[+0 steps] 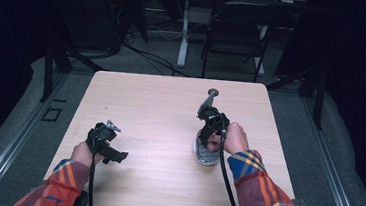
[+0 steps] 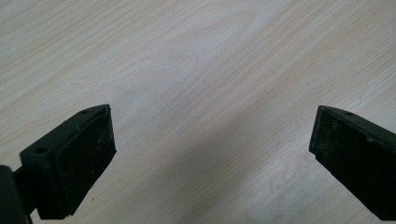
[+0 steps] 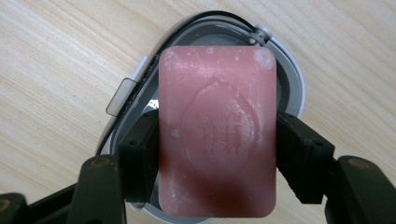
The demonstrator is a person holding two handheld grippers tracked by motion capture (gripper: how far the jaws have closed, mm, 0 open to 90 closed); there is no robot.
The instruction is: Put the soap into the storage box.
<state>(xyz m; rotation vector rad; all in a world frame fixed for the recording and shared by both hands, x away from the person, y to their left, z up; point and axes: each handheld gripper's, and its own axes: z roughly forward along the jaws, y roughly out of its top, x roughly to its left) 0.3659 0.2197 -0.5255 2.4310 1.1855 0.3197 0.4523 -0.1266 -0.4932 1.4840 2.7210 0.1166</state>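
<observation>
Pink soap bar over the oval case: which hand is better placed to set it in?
Right. The right tongs already clamp the pink rectangular soap bar directly above the open grey oval plastic case. The left tongs stand open over bare wooden table, apart from the case.

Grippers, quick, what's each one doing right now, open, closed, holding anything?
Left gripper: open, nothing between its jaws, over the bare table.
Right gripper: closed on the pink soap bar, above the soap case.

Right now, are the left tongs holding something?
No, the left tongs stand wide open, with bare table between their pads.
</observation>
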